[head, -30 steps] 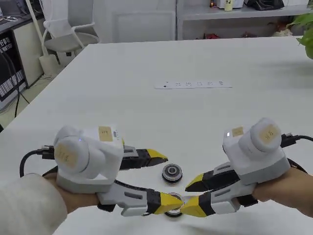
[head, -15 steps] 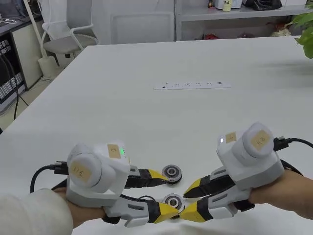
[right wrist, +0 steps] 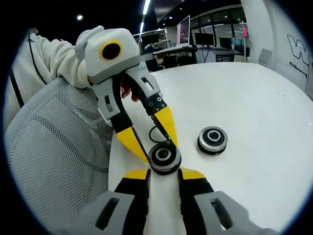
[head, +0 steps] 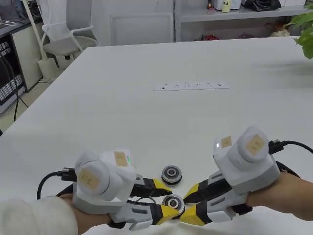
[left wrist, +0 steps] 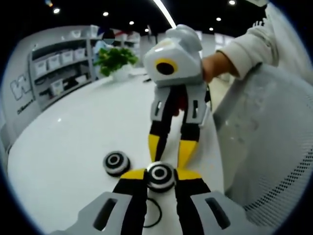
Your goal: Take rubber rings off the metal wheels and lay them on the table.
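A metal wheel (head: 172,202) with a black rubber rim sits between the yellow tips of my left gripper (head: 165,198), which is shut on it (left wrist: 160,176) just above the white table (head: 146,112). My right gripper (head: 190,201) faces it from the other side, jaws apart, tips at the wheel's (right wrist: 165,157) edge. A second wheel (head: 171,174) lies on the table just beyond, also visible in the left gripper view (left wrist: 116,163) and the right gripper view (right wrist: 212,140). A loose black rubber ring (left wrist: 151,213) lies on the table under the left jaws.
A white power strip (head: 191,85) lies mid-table. A mesh chair back (right wrist: 54,161) stands close behind the table's near edge. A white chair (head: 66,36), shelves and a green plant (head: 305,29) stand beyond the far side.
My left gripper's jaws have closed from wide apart onto the near wheel. Both grippers have drawn a little toward me. The right jaws' gap looks unchanged.
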